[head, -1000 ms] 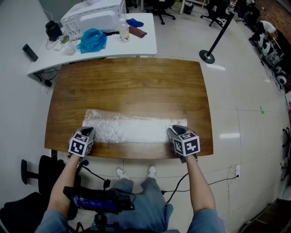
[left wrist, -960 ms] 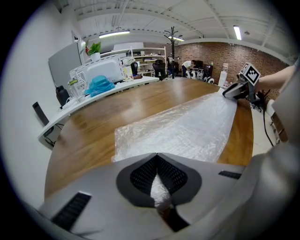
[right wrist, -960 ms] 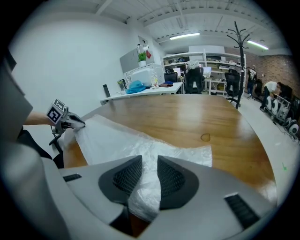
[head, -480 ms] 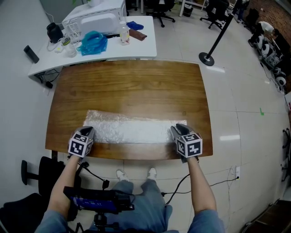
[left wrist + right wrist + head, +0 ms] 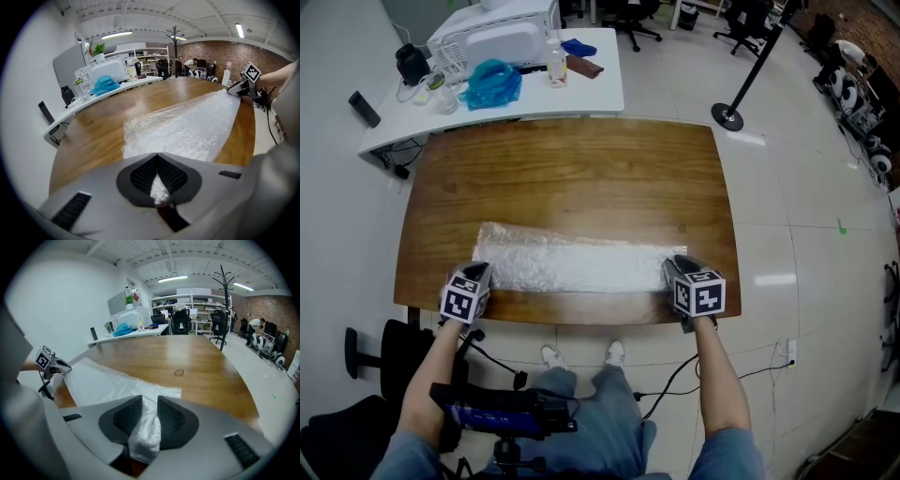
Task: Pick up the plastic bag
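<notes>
Left gripper (image 5: 157,161) clamps the bag (image 5: 577,267) by its left corner; your right gripper (image 5: 146,401), jaws just tightened, pinches its bunched right end along the desk's (image 5: 562,178) near edge. Pulling apart could tear or slip it.

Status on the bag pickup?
Left gripper shut on plastic bag. Right gripper pinching its other end, jaws just closed further. Bag lies on table. Nothing in the way.

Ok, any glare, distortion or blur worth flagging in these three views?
Head view: overhead light washes the plastic bag nearly white and leaves a sheen on the wooden table. Left gripper view: fisheye with black corners, the table edge bowed, the foreground soft. Right gripper view: same fisheye vignette, bag and table fairly sharp.
</notes>
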Tool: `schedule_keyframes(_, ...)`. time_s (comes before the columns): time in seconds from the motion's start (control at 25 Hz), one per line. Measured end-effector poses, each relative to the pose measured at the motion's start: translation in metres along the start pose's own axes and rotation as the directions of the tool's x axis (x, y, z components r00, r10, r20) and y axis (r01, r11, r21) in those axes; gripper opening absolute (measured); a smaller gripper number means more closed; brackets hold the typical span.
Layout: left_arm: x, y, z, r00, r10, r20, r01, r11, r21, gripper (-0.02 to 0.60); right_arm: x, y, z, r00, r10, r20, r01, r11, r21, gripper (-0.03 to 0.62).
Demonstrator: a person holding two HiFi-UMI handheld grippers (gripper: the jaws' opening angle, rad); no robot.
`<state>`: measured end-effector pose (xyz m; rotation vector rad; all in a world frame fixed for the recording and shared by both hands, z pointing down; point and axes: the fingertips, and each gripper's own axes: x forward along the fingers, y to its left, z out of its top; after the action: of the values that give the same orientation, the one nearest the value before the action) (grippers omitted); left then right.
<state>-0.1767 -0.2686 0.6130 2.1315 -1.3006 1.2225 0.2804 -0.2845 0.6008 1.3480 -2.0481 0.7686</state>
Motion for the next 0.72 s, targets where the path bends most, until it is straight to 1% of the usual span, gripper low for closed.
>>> schedule_keyframes(0.16,-0.001,0.005,-0.001,1.000,0.014,0.012,-0.014,1.000,-0.002,0.008,0.002,0.001,0.003,1.000,0.003,-0.009,-0.003,1.000,-0.014,0.084)
schedule_keyframes(0.28,-0.006,0.011,0.005,0.997,0.044,0.056,-0.044,0.999,-0.004,0.008,0.001,0.002,0.007,1.000,-0.004,0.004,0.004,0.999,-0.037,0.086)
schedule_keyframes(0.52,-0.029,0.012,0.026,0.987,0.080,0.138,-0.080,0.997,-0.005,0.008,-0.010,0.004,0.031,0.995,-0.010,0.098,0.015,0.998,-0.054,0.086)
schedule_keyframes(0.6,-0.037,0.010,0.034,0.980,0.092,0.177,-0.092,0.996,-0.007,0.008,-0.016,0.006,0.041,0.992,0.006,0.125,0.002,0.998,-0.066,0.086)
schedule_keyframes(0.72,-0.055,-0.002,0.056,0.966,0.105,0.236,-0.103,0.994,-0.019,0.008,-0.023,0.014,0.059,0.985,0.050,0.168,-0.035,0.995,-0.094,0.084)
